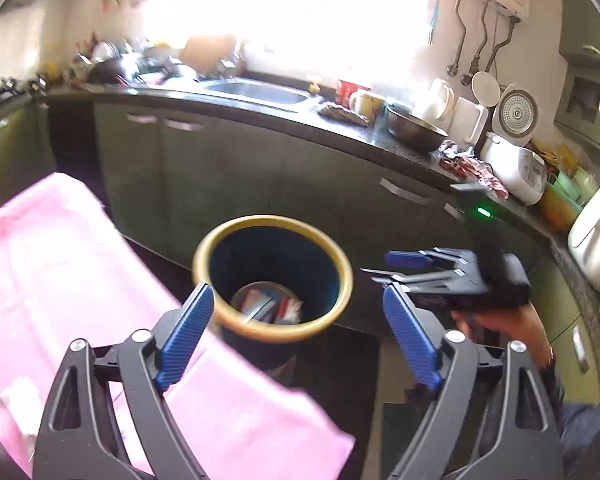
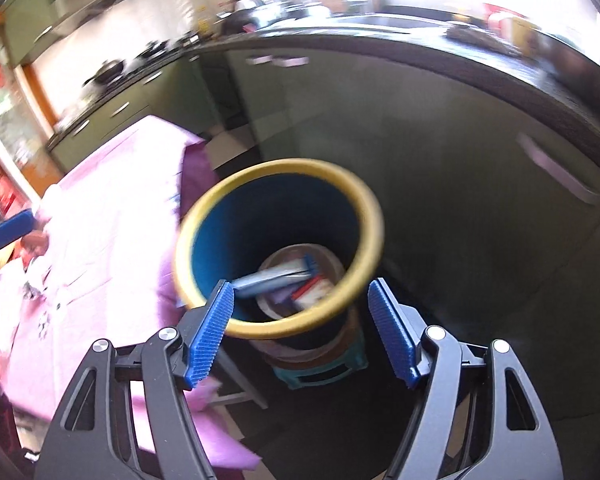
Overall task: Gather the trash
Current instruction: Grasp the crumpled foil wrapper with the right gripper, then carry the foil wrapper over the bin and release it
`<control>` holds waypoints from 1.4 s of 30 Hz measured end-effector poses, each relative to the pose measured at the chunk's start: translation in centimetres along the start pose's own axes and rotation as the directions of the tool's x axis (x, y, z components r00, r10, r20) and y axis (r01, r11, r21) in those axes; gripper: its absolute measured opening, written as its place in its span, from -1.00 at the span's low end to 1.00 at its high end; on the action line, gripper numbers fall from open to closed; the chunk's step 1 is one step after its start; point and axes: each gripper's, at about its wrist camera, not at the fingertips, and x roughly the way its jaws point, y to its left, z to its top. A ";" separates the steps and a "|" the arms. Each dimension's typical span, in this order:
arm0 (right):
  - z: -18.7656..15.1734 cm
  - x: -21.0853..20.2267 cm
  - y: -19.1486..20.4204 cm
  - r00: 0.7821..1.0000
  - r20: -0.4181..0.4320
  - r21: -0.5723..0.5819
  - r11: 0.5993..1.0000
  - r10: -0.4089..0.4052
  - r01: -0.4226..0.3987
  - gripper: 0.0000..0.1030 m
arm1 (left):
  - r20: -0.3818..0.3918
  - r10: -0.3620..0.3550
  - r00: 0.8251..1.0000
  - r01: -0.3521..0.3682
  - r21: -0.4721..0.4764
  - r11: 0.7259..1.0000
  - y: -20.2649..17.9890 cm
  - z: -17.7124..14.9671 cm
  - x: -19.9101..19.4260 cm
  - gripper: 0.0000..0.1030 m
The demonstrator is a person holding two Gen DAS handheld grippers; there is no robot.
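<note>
two grippers parked over the bin (image 2: 278, 248), both spread wide with nothing between the pads. left gripper (image 1: 298, 332) looks like it's let go right above the yellow rim, which makes sense since the trash (image 2: 290, 284) (wrappers, some blue bits) is sitting at the bottom. right gripper (image 2: 300, 330) hangs empty just above too. bin's right beside the table with the pink cloth (image 1: 60, 280), so probably short trips for more.

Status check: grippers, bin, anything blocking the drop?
Left gripper and right gripper: jaws open, empty. Bin ahead and below, trash at its bottom. Mouth unobstructed; pink tablecloth alongside.
</note>
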 end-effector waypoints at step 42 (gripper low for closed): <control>1.5 14.0 40.2 0.858 -0.509 -0.465 0.816 0.073 -0.345 -0.28 | 0.127 0.416 0.900 -0.362 -0.310 0.879 12.3 -17.5 -26.5 0.87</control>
